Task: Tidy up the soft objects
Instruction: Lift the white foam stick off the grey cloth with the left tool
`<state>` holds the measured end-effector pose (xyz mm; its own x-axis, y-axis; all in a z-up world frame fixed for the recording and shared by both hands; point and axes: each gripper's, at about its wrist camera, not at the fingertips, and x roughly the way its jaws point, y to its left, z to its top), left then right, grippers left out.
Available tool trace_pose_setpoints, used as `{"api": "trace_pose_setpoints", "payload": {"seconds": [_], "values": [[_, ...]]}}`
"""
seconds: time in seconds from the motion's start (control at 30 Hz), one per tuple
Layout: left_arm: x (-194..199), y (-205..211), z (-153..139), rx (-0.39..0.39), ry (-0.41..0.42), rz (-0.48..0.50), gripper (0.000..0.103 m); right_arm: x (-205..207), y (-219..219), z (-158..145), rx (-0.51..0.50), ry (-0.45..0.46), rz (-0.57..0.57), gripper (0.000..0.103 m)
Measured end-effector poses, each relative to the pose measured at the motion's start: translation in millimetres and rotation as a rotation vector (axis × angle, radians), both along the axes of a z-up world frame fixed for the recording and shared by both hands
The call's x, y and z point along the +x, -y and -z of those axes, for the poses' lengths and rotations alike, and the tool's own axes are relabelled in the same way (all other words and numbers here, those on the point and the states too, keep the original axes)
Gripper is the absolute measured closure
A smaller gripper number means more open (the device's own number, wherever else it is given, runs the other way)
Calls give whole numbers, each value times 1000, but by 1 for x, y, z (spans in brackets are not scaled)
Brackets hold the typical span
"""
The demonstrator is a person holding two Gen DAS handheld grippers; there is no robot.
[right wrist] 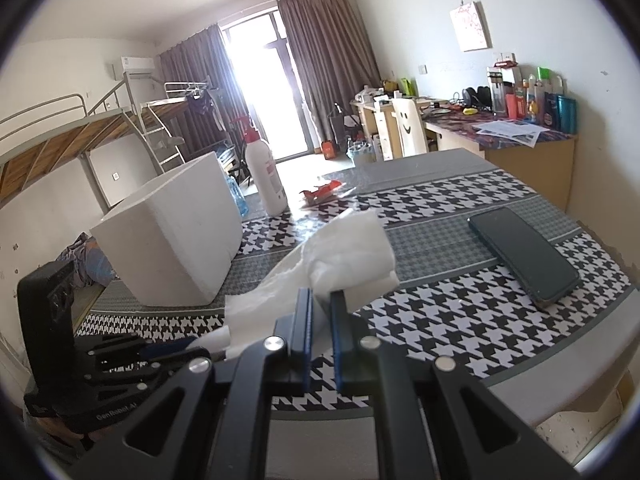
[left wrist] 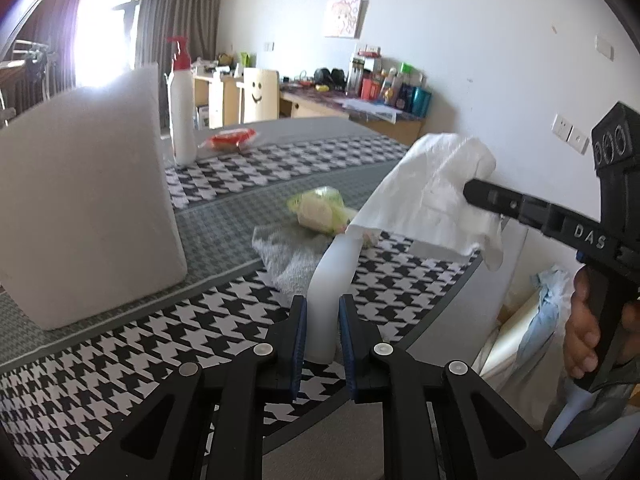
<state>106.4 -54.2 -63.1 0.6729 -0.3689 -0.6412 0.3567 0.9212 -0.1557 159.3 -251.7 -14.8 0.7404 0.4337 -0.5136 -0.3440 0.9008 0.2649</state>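
Note:
My left gripper [left wrist: 322,300] is shut on a white plastic bottle [left wrist: 328,292] and holds it just above the houndstooth tablecloth [left wrist: 140,344]. My right gripper [right wrist: 320,294] is shut on a crumpled white tissue [right wrist: 344,256] and holds it in the air; the tissue also shows in the left wrist view [left wrist: 432,192], hanging over the bottle's top. A grey cloth [left wrist: 292,256] lies on the table beyond the bottle with a yellow-green soft object [left wrist: 320,210] on it. A white foam box [left wrist: 84,200] stands at the left; it also shows in the right wrist view [right wrist: 176,236].
A white pump bottle with a red top [left wrist: 182,116] and a red packet [left wrist: 230,139] lie farther back. A black phone [right wrist: 524,254] lies on the table at the right. The table edge runs at the right, with bedding [left wrist: 532,320] below it.

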Motion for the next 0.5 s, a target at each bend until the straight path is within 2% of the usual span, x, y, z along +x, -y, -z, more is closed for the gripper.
{"api": "trace_pose_setpoints", "payload": {"seconds": [0.23,0.5], "values": [[-8,-6,-14,-21,50,-14,86,-4,-2,-5,0,20,-6,92],[-12,-15,-16,-23,66,-54,86,-4,-1,-8,7,26,-7,92]]}}
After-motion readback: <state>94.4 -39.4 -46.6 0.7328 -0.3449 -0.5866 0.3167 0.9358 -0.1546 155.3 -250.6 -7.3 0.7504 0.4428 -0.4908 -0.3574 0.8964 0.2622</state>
